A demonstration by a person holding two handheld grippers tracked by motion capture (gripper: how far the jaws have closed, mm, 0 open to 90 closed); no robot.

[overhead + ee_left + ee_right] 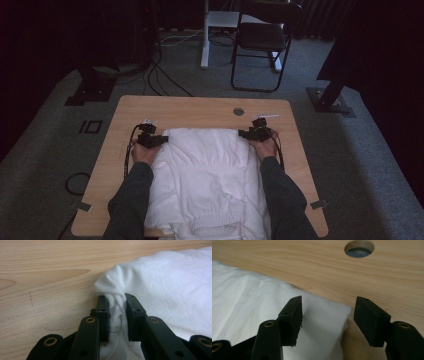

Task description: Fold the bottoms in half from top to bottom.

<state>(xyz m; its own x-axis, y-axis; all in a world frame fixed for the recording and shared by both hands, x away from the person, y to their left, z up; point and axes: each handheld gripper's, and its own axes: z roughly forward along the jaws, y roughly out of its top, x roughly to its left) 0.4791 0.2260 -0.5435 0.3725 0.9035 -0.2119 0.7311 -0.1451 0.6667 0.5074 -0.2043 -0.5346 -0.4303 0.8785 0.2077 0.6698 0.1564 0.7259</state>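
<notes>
White garment point(207, 175) lies spread down the middle of the worktop point(200, 107), its near end with the elastic band hanging at the near edge and its far fold reaching across toward the far edge; my left claw point(115, 305) is pinching a bunched corner of the cloth at the far left of that fold, while my right claw point(327, 315) stands spread over the far right corner with nothing pressed between its pads. My worry is the mismatch: if I lift or pull now, only the left side comes with me, and the fold would skew or drag across the wood. The left pinch also looks shallow, just a puckered knot of fabric, so I judge it could slip out under tension. The right claw sits right at the cloth's edge, so closing may catch only the top layer or miss altogether. I cannot tell how many layers the left pads hold, my sleeves cover the garment's side edges in the high view, and its near end is cut off by the frame
</notes>
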